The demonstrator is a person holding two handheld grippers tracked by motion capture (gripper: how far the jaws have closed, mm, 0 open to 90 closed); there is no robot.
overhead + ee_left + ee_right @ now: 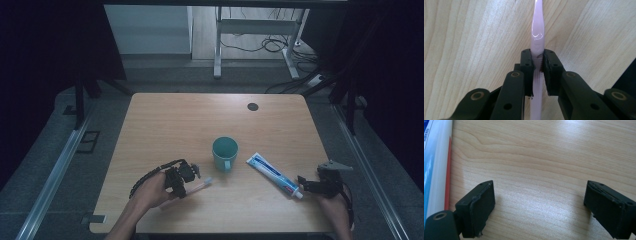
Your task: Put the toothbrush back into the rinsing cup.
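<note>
The left gripper (186, 181) is clenched on a pink toothbrush (197, 187) near the front left part of the wooden table (170, 120). In the left gripper view the 2 pads press on the toothbrush (537, 35) handle from either side, and the handle runs straight up between them over the table (474, 45). In the high view the toothbrush lies low and almost flat, its free end pointing right toward a teal cup (225, 153). Whether it is touching the table or just above it cannot be told.

The cup stands upright near the middle of the table, just right of the toothbrush tip, handle toward the near side. Its inside looks empty, and the toothbrush is outside it.

A white and blue toothpaste tube (274, 175) lies flat just right of the cup, slanting so that its cap end points to the near right.

The right gripper (306, 185) rests near that cap end, released, jaws wide apart. In the right gripper view, bare table (544, 165) lies between its pads (482, 207), and the tube (435, 167) runs along the left edge, outside the jaws.

A small dark round disc (253, 106) sits at the far side of the table.
</note>
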